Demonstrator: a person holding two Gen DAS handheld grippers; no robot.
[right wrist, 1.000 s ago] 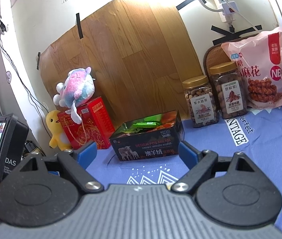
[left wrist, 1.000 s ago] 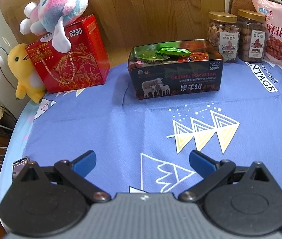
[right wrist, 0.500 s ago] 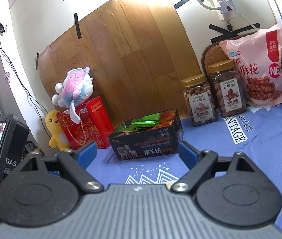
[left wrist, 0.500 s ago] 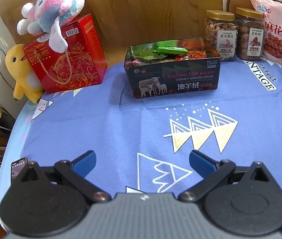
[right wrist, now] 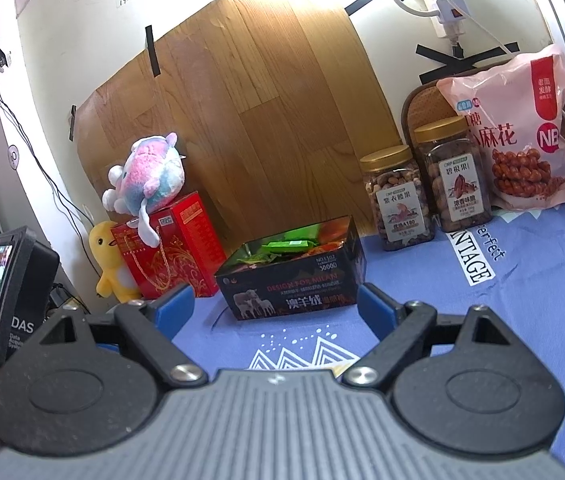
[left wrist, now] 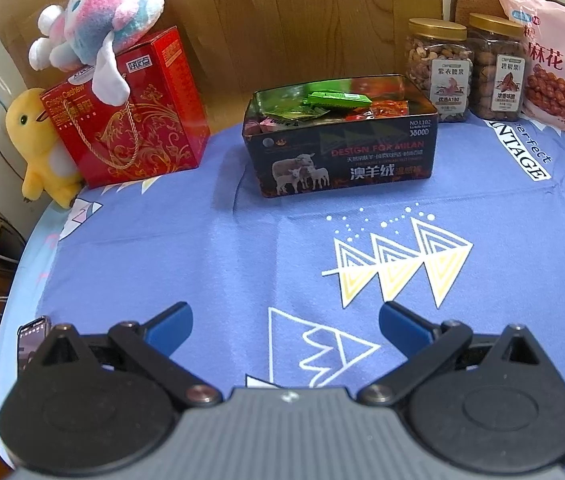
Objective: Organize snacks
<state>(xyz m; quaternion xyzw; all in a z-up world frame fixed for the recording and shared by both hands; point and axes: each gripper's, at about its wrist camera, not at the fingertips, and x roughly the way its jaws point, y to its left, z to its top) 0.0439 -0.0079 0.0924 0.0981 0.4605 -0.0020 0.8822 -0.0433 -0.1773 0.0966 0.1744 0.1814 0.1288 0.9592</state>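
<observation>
Black tin [left wrist: 342,148] is sitting mid-table, holding green and red snack packets [left wrist: 334,104]; two nut jars [left wrist: 438,70] are standing behind. Left gripper [left wrist: 284,326] and right gripper [right wrist: 276,306] are hanging spread, empty.

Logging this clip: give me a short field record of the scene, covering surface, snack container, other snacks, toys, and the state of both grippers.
surface: table with blue printed cloth
container: dark open tin, holding wrapped snacks
jars: two gold-lidded nut jars, right of the tin
bag: pink snack bag, beside the jars
gift box: red box, left of the tin
toys: pastel plush on the red box; yellow chick plush beside it
left gripper: open, empty
right gripper: open, empty
</observation>
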